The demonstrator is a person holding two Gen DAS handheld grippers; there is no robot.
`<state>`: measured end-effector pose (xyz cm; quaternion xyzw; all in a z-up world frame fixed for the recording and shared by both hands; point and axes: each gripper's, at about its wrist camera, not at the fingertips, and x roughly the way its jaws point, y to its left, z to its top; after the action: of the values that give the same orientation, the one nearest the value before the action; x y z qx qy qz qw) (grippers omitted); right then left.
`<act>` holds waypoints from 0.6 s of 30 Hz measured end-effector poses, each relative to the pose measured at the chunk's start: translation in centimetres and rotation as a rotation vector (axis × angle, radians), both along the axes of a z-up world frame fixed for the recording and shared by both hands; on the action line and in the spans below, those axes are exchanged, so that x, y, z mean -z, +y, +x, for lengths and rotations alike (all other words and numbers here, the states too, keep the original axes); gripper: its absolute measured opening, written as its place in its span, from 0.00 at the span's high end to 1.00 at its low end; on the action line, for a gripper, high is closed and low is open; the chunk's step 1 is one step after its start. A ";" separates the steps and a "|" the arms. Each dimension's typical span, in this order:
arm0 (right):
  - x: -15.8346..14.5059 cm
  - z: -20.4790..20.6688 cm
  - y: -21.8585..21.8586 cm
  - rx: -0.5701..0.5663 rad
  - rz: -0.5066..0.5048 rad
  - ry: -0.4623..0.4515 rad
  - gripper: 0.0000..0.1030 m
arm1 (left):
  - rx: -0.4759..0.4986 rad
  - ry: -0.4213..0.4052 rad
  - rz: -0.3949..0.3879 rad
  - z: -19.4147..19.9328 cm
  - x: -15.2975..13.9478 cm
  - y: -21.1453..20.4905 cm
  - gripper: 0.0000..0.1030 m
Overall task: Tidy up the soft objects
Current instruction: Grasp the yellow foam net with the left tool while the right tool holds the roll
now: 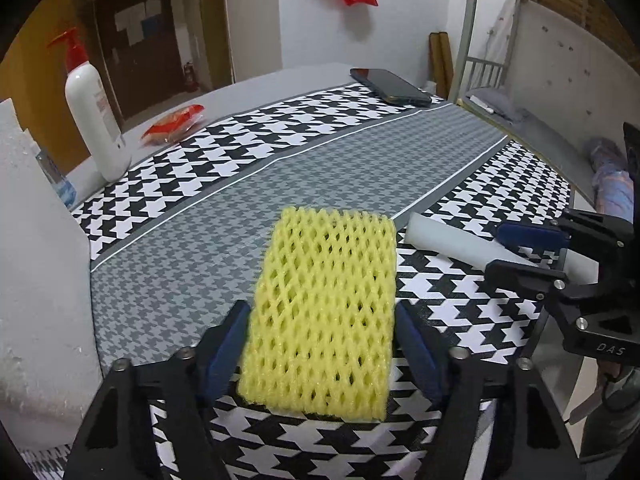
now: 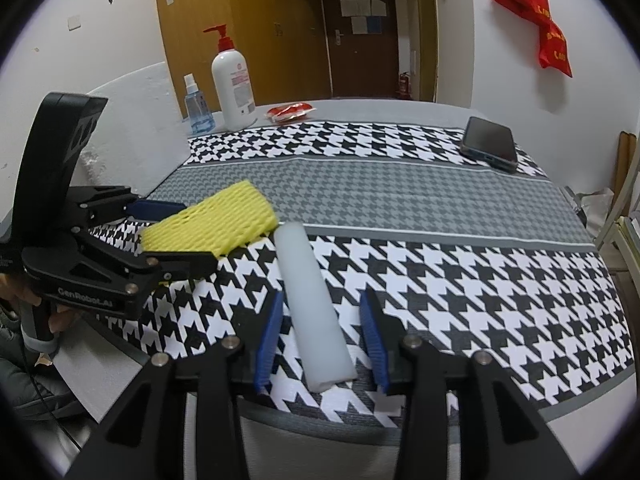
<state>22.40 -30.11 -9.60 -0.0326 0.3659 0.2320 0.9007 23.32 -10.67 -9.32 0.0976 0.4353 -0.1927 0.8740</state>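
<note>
left gripper (image 1: 322,344) seemingly against yellow net (image 1: 324,308)

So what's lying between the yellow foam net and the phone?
Nothing, only bare patterned cloth between the net and phone, seen from the right wrist.

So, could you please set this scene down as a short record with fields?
surface: houndstooth cloth, black, white and grey
left tool: closed on the yellow foam net, pads on its two long edges
right tool: open, white foam tube between its pads, a gap on either side
soft items: side by side near the cloth's front edge
far edge: pump bottle, spray bottle, red packet, phone
</note>
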 end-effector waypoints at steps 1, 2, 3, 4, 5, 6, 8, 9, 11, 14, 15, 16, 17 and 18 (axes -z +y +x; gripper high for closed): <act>0.0 0.0 0.0 0.000 -0.001 0.000 0.56 | 0.001 0.000 0.000 -0.1 -0.1 0.0 0.41; 0.0 0.0 0.1 0.001 -0.004 -0.001 0.56 | 0.007 -0.001 0.001 -0.2 -0.1 -0.1 0.45; 0.0 0.0 0.1 0.001 -0.005 -0.001 0.56 | 0.013 -0.002 0.003 -0.3 -0.2 -0.1 0.47; 0.0 -0.1 0.1 0.002 -0.006 -0.002 0.56 | 0.014 -0.004 0.004 -0.4 -0.2 -0.2 0.56; 0.0 -0.1 0.1 0.002 -0.005 -0.001 0.56 | 0.016 -0.006 0.005 -0.5 -0.3 -0.2 0.70; 0.0 0.0 0.1 0.003 -0.005 0.002 0.56 | 0.019 -0.005 0.006 -0.6 -0.4 -0.3 0.77; 0.0 0.1 0.1 0.007 -0.003 0.007 0.56 | 0.017 0.000 0.002 -0.5 -0.4 -0.2 0.80; 0.0 0.1 0.1 0.007 -0.004 0.008 0.56 | 0.020 -0.002 -0.001 -0.5 -0.4 -0.2 0.80; 0.0 0.1 0.2 0.008 -0.012 0.006 0.56 | 0.026 0.004 -0.023 -0.5 -0.5 0.0 0.80; 0.0 0.0 0.5 0.013 -0.030 -0.003 0.56 | 0.027 -0.026 -0.045 -1.1 -1.2 0.2 0.80; 0.0 -0.1 0.5 0.015 -0.036 -0.005 0.56 | 0.029 -0.037 -0.053 -1.3 -1.5 0.3 0.80; 0.0 -0.1 0.6 0.018 -0.037 -0.005 0.56 | 0.030 -0.046 -0.059 -1.5 -1.8 0.4 0.80; 0.0 -0.1 0.6 0.019 -0.038 -0.005 0.56 | 0.028 -0.053 -0.063 -1.7 -2.0 0.6 0.80; 0.0 -0.1 0.6 0.019 -0.040 -0.004 0.56 | 0.028 -0.059 -0.067 -2.0 -2.2 0.7 0.80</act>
<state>22.35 -29.54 -9.61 -0.0475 0.3690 0.2159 0.9028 21.30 -9.96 -7.11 0.0801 0.4014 -0.2165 0.8863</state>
